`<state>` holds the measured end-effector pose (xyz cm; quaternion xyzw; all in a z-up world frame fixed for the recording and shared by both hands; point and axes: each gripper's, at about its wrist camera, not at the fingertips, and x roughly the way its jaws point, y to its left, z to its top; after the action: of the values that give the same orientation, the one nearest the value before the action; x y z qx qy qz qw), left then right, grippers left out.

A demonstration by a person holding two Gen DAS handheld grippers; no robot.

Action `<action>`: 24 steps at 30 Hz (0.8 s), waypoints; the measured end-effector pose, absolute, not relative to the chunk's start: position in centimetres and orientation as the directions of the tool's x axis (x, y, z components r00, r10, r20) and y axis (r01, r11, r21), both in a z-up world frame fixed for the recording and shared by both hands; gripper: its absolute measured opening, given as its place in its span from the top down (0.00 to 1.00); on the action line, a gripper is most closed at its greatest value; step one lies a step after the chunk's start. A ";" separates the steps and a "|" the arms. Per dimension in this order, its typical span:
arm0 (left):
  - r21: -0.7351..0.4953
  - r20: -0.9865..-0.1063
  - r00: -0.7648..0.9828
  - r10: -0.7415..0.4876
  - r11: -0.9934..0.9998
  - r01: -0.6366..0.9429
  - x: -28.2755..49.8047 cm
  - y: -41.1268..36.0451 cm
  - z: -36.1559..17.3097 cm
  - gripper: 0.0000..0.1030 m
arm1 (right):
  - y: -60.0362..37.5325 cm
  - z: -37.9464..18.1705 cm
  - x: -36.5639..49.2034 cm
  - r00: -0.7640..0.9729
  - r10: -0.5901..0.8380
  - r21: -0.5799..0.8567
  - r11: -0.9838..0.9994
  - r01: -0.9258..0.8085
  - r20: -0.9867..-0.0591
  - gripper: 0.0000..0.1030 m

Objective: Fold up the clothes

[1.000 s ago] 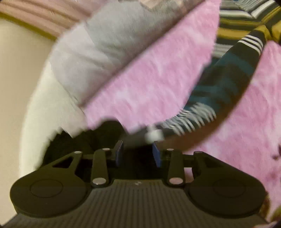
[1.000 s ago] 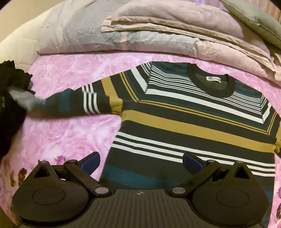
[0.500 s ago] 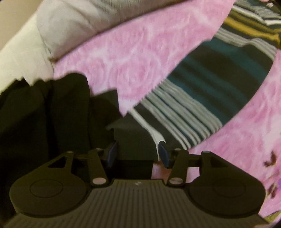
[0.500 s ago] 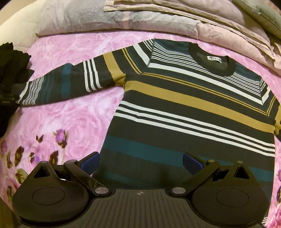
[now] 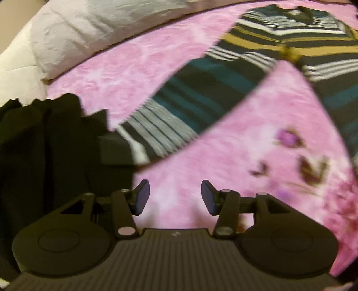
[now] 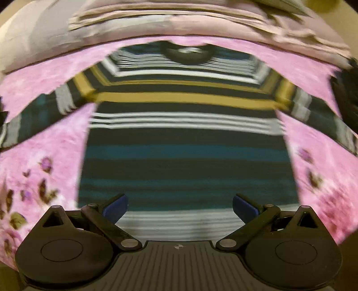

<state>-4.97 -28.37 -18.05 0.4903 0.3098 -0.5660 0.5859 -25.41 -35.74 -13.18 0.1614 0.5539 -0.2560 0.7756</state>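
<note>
Both grippers, left gripper [image 5: 174, 197] and right gripper [image 6: 180, 207], are hovering with fingers released over the soft, limp striped sweater [image 6: 185, 138] lying flat mid-bed, likely best pinched at hem corners.

A pink flowered bedspread [image 6: 56, 143] covers the bed — folded pale quilts [image 6: 156, 20] piled along its far edge, blurred.
</note>
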 end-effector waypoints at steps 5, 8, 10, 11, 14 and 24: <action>0.170 -0.924 0.098 -0.368 -0.169 0.971 -11.1 -24.3 -16.1 0.46 | -40.4 -10.6 -34.6 0.193 -0.279 -0.061 0.700 0.712 -0.941 0.00; 0.173 -0.916 0.085 -0.393 -0.193 0.966 -15.0 -21.9 -14.7 0.38 | -42.2 -9.6 -40.3 0.182 -0.277 -0.033 0.625 0.780 -0.943 0.00; 0.180 -0.909 0.084 -0.409 -0.202 0.963 -17.6 -20.4 -13.7 0.33 | -42.5 -9.1 -43.6 0.192 -0.268 -0.011 0.608 0.794 -0.944 0.00; 0.179 -0.906 0.081 -0.415 -0.203 0.963 -18.8 -19.7 -13.1 0.30 | -42.6 -8.8 -45.0 0.198 -0.265 -0.003 0.605 0.796 -0.944 0.00; 0.162 -0.900 0.065 -0.432 -0.193 0.968 -22.4 -17.5 -11.1 0.25 | -41.9 -8.1 -48.5 0.197 -0.262 -0.003 0.607 0.794 -0.945 0.00; 0.164 -0.854 0.025 -0.519 -0.223 0.961 -31.2 -14.5 -6.4 0.10 | -38.6 -4.4 -52.2 0.313 -0.288 0.042 0.673 0.739 -0.905 0.00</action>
<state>-31.17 -14.54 -6.39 0.4343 0.2543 -0.6502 0.5691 -52.17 -38.61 -4.41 0.2331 0.4841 -0.3307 0.7759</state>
